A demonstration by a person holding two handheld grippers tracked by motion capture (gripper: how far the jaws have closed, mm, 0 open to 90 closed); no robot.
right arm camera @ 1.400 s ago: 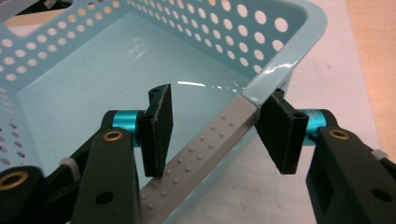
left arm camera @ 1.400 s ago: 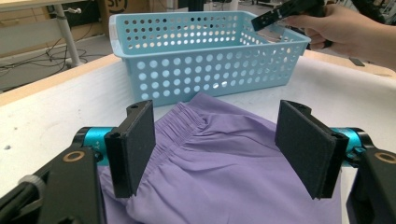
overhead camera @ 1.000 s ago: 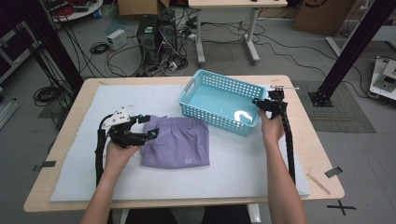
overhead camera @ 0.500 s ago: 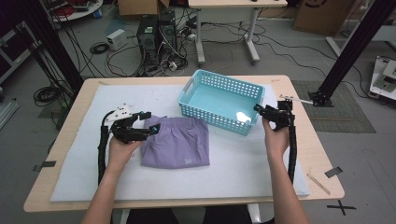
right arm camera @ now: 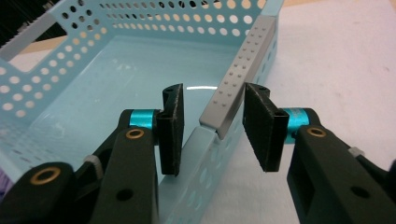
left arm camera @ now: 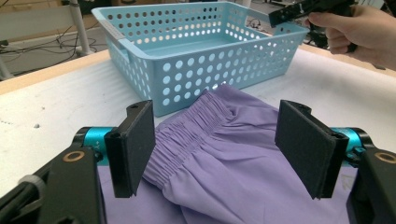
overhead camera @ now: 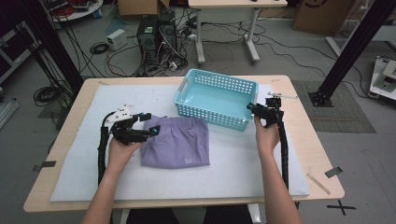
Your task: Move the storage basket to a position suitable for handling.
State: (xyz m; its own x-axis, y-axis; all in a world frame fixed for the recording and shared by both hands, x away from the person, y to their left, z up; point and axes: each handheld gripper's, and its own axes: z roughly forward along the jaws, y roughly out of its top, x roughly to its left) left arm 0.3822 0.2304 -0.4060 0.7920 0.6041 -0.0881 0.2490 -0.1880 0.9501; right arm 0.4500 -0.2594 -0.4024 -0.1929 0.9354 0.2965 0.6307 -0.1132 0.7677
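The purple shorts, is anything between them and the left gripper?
No. The left gripper hangs open right over the purple shorts, its fingers on either side of the gathered waistband, with nothing between them.

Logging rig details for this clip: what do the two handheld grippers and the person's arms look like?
Both the left gripper and the right gripper are black, with flat rectangular black pads on turquoise metal collars. A ribbed black cable trails from each along the forearm. The left one carries a pale grey plate on top. The forearms are bare, no sleeves.
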